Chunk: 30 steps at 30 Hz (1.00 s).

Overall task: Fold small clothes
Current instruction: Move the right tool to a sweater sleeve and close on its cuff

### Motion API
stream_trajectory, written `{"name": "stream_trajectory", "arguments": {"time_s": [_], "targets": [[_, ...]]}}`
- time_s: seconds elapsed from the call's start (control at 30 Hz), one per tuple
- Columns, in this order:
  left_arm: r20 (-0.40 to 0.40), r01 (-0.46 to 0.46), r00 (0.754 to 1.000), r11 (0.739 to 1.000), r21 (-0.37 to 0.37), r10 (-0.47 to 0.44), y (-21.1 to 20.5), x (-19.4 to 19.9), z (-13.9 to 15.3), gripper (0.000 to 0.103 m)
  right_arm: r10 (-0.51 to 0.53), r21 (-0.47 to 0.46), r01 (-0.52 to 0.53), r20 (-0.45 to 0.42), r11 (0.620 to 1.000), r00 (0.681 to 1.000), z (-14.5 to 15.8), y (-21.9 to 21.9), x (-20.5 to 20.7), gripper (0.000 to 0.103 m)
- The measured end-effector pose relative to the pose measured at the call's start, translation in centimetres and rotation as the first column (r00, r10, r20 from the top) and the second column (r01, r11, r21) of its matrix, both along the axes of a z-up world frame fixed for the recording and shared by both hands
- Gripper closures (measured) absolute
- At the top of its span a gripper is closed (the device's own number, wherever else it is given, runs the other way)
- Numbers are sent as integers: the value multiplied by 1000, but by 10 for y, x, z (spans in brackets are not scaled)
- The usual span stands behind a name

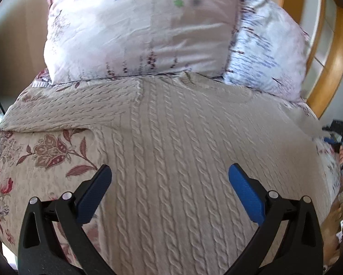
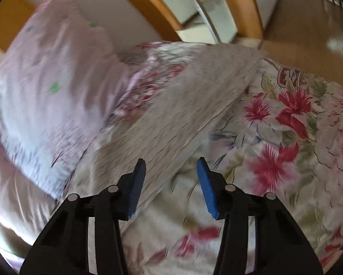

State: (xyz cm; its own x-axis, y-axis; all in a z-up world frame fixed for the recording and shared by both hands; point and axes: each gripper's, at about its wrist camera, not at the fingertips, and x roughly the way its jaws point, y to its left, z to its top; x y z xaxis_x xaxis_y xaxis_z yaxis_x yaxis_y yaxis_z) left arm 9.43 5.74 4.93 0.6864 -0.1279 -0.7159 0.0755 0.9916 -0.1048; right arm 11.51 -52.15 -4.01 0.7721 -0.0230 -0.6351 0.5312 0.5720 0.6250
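bed: floral bedspread (image 2: 286, 123); head end: pale pillow (image 1: 137, 27) | behind: curved wooden frame (image 1: 332, 73), beige wall (image 1: 22, 23) | floor: brown wood (image 2: 309, 34) | light: soft daylight

left wrist: close above sweater (image 1: 176, 151), facing pillows (image 1: 137, 29) | right wrist: above sweater sleeve, blurred | shared: sweater, pillows, bed (image 2: 297, 137)

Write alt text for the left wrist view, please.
A beige cable-knit sweater lies spread on a floral bedspread, with the open left hand-held gripper above it, holding nothing. A pale pillow lies beyond the sweater.
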Motion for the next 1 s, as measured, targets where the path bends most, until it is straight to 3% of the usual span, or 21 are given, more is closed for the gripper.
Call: {"name": "stream_trajectory", "arguments": {"time_s": [0.17,0.3,0.43,0.6,0.7,0.83,0.93,1.0], "targets": [[0,-26,1000,999,48,26,8,9,-3,2,-37,10,37,8,999,999,-4,-12,3,67],[-9,-17,1000,999,30,17,9,17,-6,2,-53,-33,53,12,998,999,-7,-15,7,83],[-15,-10,1000,1000,-9,10,10,23,-9,2,-45,-84,46,8,995,999,-7,-11,10,92],[8,-6,1000,998,-64,6,16,23,-8,2,-22,-288,33,40,957,999,29,15,12,93],[32,3,999,995,-99,0,21,22,-6,2,49,-425,-7,86,905,995,65,51,18,93],[47,1,999,992,-124,5,26,21,-4,2,239,-586,-116,137,802,961,104,129,23,93],[65,-3,998,992,-128,12,28,20,-4,2,425,-661,-248,119,708,897,112,201,30,93],[82,0,997,992,-125,10,29,18,-4,2,537,-674,-370,47,640,842,97,247,42,93]]}}
